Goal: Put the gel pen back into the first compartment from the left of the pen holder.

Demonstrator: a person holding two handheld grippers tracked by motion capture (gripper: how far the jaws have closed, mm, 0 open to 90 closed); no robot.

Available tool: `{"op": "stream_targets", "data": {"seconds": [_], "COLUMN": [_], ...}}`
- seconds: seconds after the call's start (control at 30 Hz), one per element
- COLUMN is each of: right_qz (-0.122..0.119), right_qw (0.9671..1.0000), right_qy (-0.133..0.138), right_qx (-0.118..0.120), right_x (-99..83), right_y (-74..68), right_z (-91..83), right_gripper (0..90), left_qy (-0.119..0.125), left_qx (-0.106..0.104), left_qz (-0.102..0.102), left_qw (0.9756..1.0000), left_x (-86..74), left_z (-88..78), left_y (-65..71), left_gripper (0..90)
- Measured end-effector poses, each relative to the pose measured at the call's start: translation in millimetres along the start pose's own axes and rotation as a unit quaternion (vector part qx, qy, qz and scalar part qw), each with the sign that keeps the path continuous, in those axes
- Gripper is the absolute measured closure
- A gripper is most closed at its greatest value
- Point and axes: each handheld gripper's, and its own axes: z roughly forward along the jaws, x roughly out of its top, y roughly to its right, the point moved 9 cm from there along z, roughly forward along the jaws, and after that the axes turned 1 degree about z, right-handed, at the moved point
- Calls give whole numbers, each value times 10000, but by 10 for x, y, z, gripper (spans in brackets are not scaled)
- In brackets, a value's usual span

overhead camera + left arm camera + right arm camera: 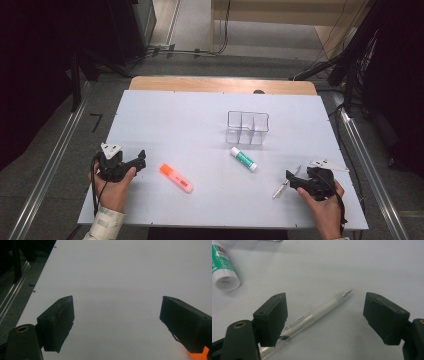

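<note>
A white table [165,115] stands on a grey floor [45,165], with a strip of bare wood [220,84] showing along its far edge. Metal rails [50,165] run along the floor past its left and right edges. Black cables [190,51] lie on the floor beyond the far edge, before a pale wooden bench [280,20]. Both sides of the room are dark.

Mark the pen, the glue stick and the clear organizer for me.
pen [319,310]: right gripper view, on its frosted grip section.
glue stick [243,158]: high view, on the green middle of its body.
clear organizer [247,123]: high view, on its transparent wall near the dividers.
</note>
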Motion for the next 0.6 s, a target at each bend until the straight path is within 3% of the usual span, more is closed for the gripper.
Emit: {"op": "stream_targets", "data": {"seconds": [0.6], "right_qz": [78], "right_qw": [9997], "right_qy": [-221], "right_qx": [-21], "right_x": [-66], "right_y": [-42], "right_z": [80], "right_gripper": [180], "left_qy": [-10], "left_qx": [-14], "left_qz": [6], "left_qw": [10000], "left_x": [-3], "left_z": [4], "left_y": [7], "left_gripper": [126]}}
